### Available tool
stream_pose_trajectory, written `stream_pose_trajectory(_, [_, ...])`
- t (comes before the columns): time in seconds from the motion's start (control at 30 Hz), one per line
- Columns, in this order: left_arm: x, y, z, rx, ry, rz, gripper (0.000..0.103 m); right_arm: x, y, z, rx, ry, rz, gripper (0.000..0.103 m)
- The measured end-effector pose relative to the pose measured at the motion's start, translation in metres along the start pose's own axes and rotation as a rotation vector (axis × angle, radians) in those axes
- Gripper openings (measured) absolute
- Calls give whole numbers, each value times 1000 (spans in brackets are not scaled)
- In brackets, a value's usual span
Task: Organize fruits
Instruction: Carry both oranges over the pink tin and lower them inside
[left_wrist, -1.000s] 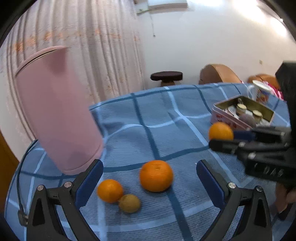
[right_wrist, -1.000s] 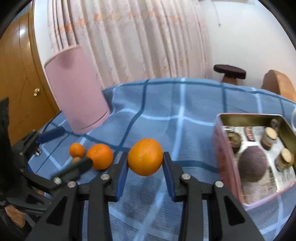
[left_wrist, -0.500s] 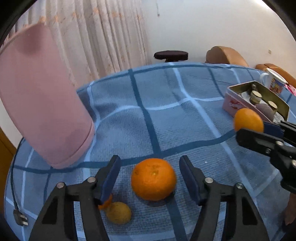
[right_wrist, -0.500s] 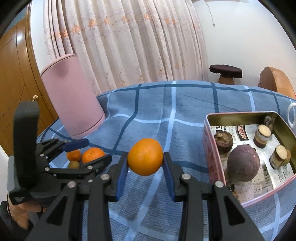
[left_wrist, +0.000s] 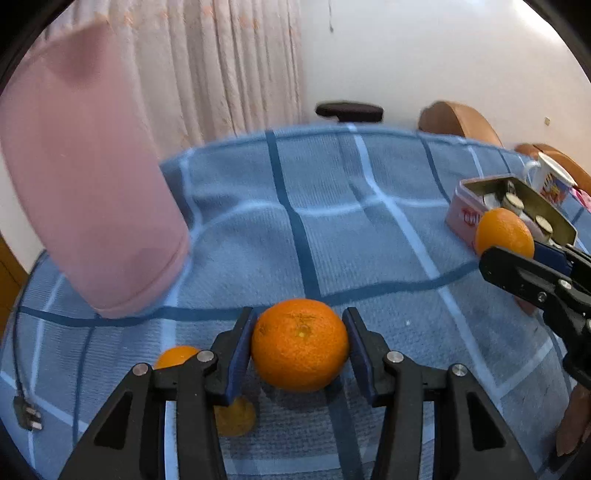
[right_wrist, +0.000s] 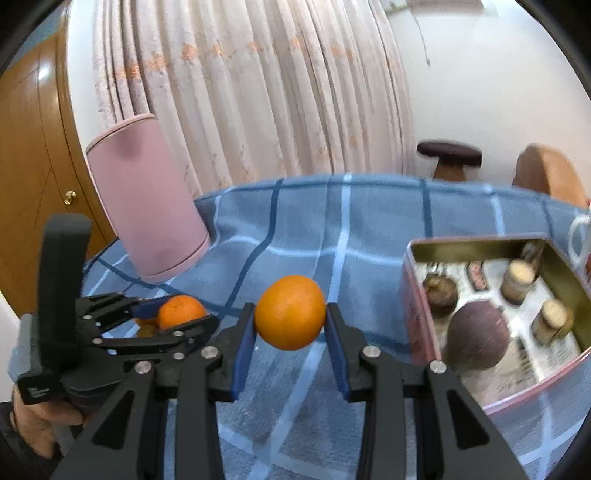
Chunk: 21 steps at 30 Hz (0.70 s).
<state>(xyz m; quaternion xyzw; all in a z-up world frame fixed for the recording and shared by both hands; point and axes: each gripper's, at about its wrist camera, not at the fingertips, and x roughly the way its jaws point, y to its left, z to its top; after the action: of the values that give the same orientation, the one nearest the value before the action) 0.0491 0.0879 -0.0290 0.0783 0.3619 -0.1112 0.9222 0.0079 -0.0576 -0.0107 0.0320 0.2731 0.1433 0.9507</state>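
Left gripper (left_wrist: 299, 343) low over the blue checked tablecloth (left_wrist: 332, 221), its blue pads pressed to both sides of a large orange (left_wrist: 300, 343) that rests on the cloth; a small orange (left_wrist: 173, 356) and a yellowish fruit (left_wrist: 236, 419) lie just beside it. Right gripper (right_wrist: 290, 314) clenched on a second orange (right_wrist: 290, 312), held above the cloth. Open tin (right_wrist: 491, 254) with jars and a dark round fruit (right_wrist: 476, 336) sits near, to the right; pink cylindrical container (right_wrist: 147, 199) stands at far left.
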Motion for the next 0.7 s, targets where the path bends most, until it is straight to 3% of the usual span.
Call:
stream_pose_trajectory(0.2, [-17,-14,4,-35,-107,102,50,-13,0,5,-34,-91,-74,40])
stream_pose_trajectory(0.7, [-33,-46,7,-148,-193,138,50,-26,-9,4,-46,-143,-115,40])
